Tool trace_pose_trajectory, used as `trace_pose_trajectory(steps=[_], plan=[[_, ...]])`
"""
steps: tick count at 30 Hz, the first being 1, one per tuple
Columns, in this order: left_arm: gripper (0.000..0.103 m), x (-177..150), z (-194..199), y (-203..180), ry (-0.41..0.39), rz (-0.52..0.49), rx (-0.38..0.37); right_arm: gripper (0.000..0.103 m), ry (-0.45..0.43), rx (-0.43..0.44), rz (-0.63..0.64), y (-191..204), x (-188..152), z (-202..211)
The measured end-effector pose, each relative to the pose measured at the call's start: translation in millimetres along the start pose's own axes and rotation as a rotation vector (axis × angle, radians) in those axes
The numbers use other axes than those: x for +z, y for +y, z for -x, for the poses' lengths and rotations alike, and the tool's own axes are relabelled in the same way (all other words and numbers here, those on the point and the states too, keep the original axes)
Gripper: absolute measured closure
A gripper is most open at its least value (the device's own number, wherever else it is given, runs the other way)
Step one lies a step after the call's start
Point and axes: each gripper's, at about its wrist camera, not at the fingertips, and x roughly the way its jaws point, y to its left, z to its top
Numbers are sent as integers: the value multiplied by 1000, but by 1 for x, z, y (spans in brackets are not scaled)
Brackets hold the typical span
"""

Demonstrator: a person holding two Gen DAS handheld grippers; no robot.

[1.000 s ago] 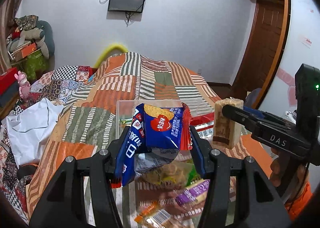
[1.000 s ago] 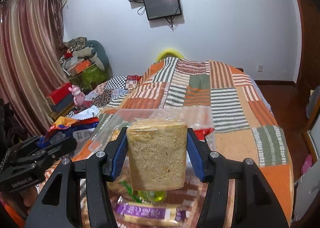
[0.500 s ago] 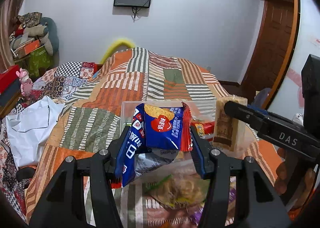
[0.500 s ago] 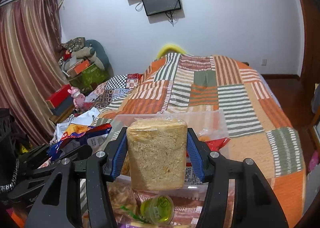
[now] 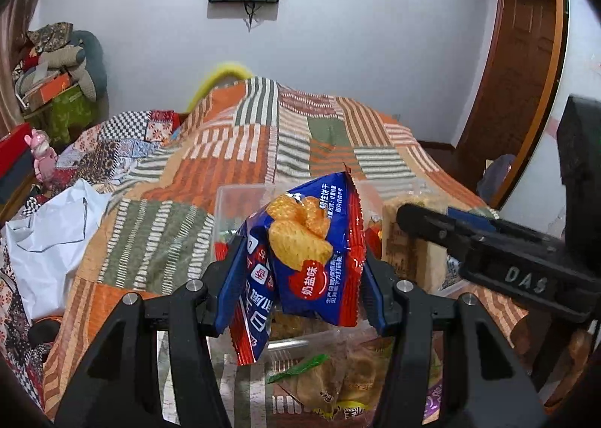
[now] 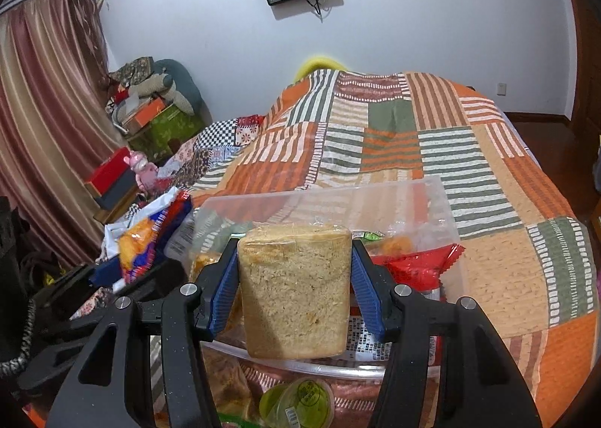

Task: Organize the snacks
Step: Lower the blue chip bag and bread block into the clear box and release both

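- While the left tongs [image 5: 300, 278] were clenched on a blue-and-red cracker packet [image 5: 304, 255], the packet stood crumpled between the blue pads, held above the near edge of a clear plastic bin [image 5: 240, 202].
- The right tongs [image 6: 295, 289] gripped a wrapped block of pale crumbly snack [image 6: 293, 289] upright between their pads, just over the near rim of the same bin [image 6: 432, 195].
- From the left wrist view, the right tongs reached in from the right side, with the wrapped block [image 5: 413, 259] at their tip, just beside the cracker packet.
- Inside the bin lay a red packet [image 6: 417, 266] and other wrapped snacks, too jumbled to name.
- Below the bin's near rim, a small green-lidded cup [image 6: 300, 401] and a clear bag of golden pastries [image 5: 338, 379] lay loose on the striped cover.
- The bin sat on a bed spread with an orange, green and white patchwork quilt [image 6: 413, 135].
- A white plastic bag [image 5: 49, 236] lay at the bed's left edge.
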Motion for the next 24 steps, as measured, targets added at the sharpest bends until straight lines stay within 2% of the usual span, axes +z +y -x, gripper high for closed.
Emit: trace_pose_trajectory(steps=[6,9,12,18,20,24], plan=[[44,-6,-8,-3,54,-8,-8,46,25,-14,25,0,-2,3],[38,-9,-6,-2,66,-1,-16,44,12,-39,53,2,-4,10],[36,-12,0,0,77,10,-27,39,0,-44,70,2,-7,19],[22,-15,23,6,48,53,-53,36,-16,-59,113,5,-14,39],[21,-16,31,8,48,66,-43,33,-19,-63,121,5,-18,45],[21,-22,44,7,57,50,-22,32,-7,-73,148,6,-31,55]])
